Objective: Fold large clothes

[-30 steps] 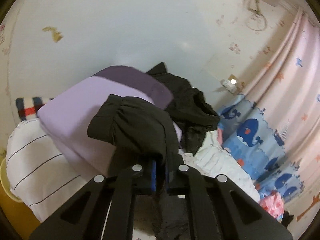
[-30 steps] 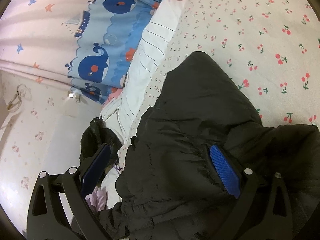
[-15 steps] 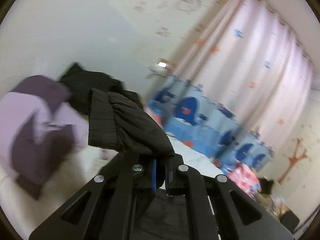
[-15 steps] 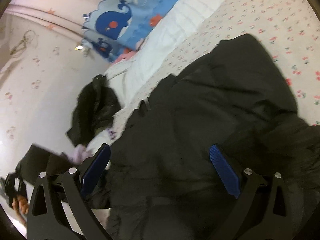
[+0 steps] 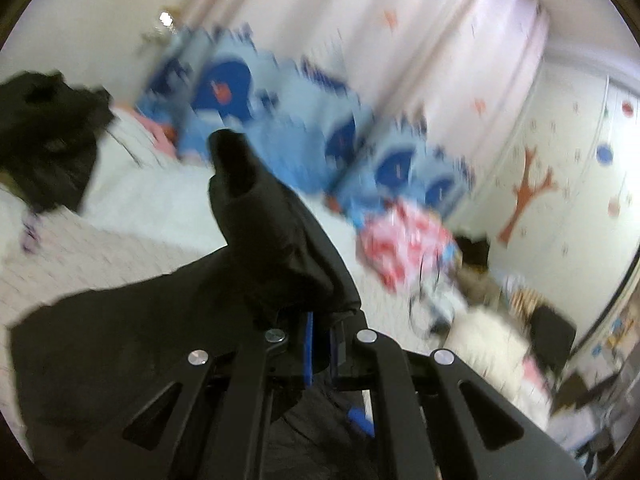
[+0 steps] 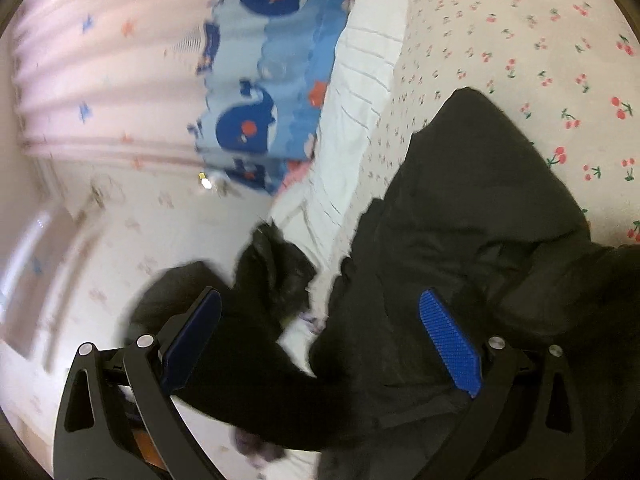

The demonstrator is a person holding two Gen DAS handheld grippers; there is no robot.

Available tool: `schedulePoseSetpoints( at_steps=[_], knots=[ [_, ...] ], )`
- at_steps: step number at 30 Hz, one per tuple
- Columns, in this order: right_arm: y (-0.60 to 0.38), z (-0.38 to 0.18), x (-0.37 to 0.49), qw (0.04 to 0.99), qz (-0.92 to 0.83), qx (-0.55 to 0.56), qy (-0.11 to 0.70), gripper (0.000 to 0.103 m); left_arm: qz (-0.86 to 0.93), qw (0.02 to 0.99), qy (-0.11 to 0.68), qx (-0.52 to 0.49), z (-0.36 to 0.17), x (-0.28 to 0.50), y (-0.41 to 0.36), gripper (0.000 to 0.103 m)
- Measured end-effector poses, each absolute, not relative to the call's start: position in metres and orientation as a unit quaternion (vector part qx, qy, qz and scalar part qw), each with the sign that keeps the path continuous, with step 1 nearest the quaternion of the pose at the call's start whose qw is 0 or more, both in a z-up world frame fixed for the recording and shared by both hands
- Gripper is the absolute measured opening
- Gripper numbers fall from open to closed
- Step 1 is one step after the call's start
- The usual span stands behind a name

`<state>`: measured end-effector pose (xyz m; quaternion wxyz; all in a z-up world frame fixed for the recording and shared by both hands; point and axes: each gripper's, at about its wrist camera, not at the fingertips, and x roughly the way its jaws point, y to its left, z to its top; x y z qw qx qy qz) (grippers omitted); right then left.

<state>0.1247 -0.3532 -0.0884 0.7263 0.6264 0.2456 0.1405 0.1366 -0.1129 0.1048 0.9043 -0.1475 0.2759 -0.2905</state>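
Left tongs (image 5: 320, 340): closed tight on a bunched fold of the black padded jacket (image 5: 272, 240); the blue pads are pressed almost together with dark cloth between them, and a sleeve cuff stands up above the fingers.
Right tongs (image 6: 320, 344): jaws wide apart, nothing clamped; the blue ribbed pads (image 6: 450, 344) hang over the jacket's dark cloth, one on each side of it.
Black padded jacket, right wrist view (image 6: 480, 220): spread across the bed, most of it lying on the white sheet printed with small red cherries (image 6: 560, 60); one part is lifted and blurred at the lower left of this view.
Jacket, left wrist view: the lower body of the garment lies flat below and left of the tongs, the gripped part raised off the bed.
Second dark garment (image 5: 44, 136): a crumpled black heap near the head of the bed, apart from the jacket.
White pleated bedding (image 6: 352, 92): runs along the edge of the cherry sheet, between it and the curtain.
Curtain (image 6: 256, 92): pale pink with small stars, its lower band blue with dark blue whales.
Red and white patterned cloth (image 5: 404, 240): bunched on the bed beyond the jacket, blurred.
Wall (image 5: 560, 152): cream, with a brown tree sticker (image 5: 524, 196).
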Motion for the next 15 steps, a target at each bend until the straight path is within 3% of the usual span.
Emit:
schedulePoseSetpoints(
  at_steps=[8,15],
  knots=[
    [-0.372,-0.125,0.135,0.643,0.182,0.698,0.257,0.096,-0.318,0.842,0.435,-0.037,-0.05,0.143,-0.216,0.006],
    [-0.362,-0.135,0.152,0.648,0.175,0.684,0.286,0.096,-0.333,0.833,0.44,-0.047,-0.043,0.137,-0.197,0.007]
  ],
)
